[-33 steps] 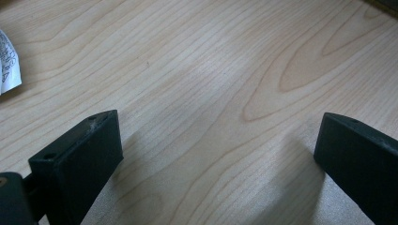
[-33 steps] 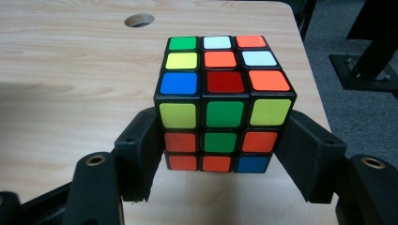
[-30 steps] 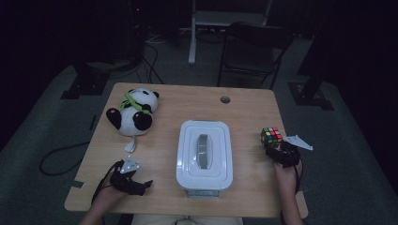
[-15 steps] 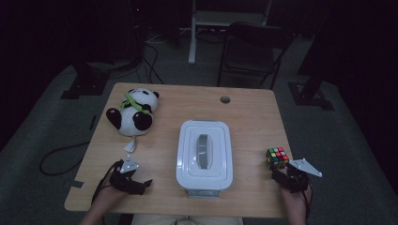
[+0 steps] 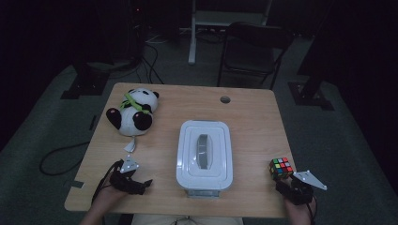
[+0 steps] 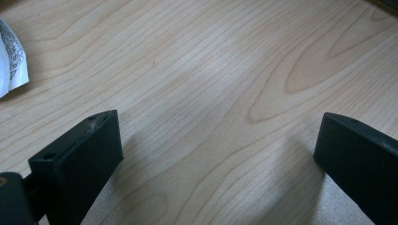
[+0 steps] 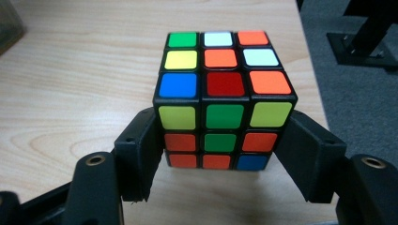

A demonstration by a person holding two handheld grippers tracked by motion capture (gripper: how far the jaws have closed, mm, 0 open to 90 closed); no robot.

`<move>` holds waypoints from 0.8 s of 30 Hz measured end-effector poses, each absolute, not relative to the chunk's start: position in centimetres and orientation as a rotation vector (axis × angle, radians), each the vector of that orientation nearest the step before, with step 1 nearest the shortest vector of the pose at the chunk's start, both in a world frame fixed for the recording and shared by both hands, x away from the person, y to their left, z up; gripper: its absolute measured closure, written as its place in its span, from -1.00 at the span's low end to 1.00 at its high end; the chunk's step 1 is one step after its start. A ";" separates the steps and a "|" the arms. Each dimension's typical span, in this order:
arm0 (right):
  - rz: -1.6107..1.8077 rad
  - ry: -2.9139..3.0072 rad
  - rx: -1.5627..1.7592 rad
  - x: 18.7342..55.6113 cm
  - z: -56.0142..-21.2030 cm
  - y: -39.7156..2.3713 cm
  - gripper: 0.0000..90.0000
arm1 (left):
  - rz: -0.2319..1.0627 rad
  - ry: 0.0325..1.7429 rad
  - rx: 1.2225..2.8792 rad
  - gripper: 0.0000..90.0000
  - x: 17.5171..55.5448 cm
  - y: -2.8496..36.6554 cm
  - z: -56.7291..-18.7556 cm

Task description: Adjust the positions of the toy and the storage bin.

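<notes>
Nearest to me, at the front edge of the wooden table point(image 5: 253, 117), the person's two hands rest with a claw in each. The right gripper point(image 7: 218, 154) sits at the table's near right corner, and its black jaws are clamped on the two sides of a puzzle cube point(image 7: 224, 101), pressing against its lower rows. The spread is wide because the cube itself fills the gap. From above, the cube point(image 5: 280, 168) sits just past the right gripper point(image 5: 285, 180), close to the right edge of the table, its coloured squares facing up.

At the near left corner, the left gripper point(image 5: 141, 183) lies low over the wood, pointing toward the middle of the table. Its jaws stand wide apart with nothing but bare wood between them; a corner of white printed paper point(image 6: 10, 58) lies off to one side.

Between the two hands, a little farther in, stands a white lidded box point(image 5: 205, 153) with a grey handle on its lid. Farther back on the left lies a plush panda point(image 5: 132, 112). Beyond the table, a dark chair point(image 5: 253, 51) stands on the floor.
</notes>
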State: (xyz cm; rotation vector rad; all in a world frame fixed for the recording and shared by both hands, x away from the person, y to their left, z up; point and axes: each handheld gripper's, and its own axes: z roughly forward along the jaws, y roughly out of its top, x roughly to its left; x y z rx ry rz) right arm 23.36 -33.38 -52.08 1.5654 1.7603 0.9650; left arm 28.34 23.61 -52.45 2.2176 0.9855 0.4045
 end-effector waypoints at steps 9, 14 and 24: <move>0.998 1.772 1.563 22.9 -51.5 -33.7 -0.44 | 0.404 0.986 2.217 -0.95 28.3 23.6 -52.4; 1.040 1.746 1.552 22.8 -50.5 -33.9 -0.54 | 0.405 0.986 2.218 -0.96 28.3 23.6 -52.4; 1.140 1.760 1.403 24.2 -47.4 -32.4 -0.56 | 0.406 0.986 2.217 -0.95 28.3 23.6 -52.5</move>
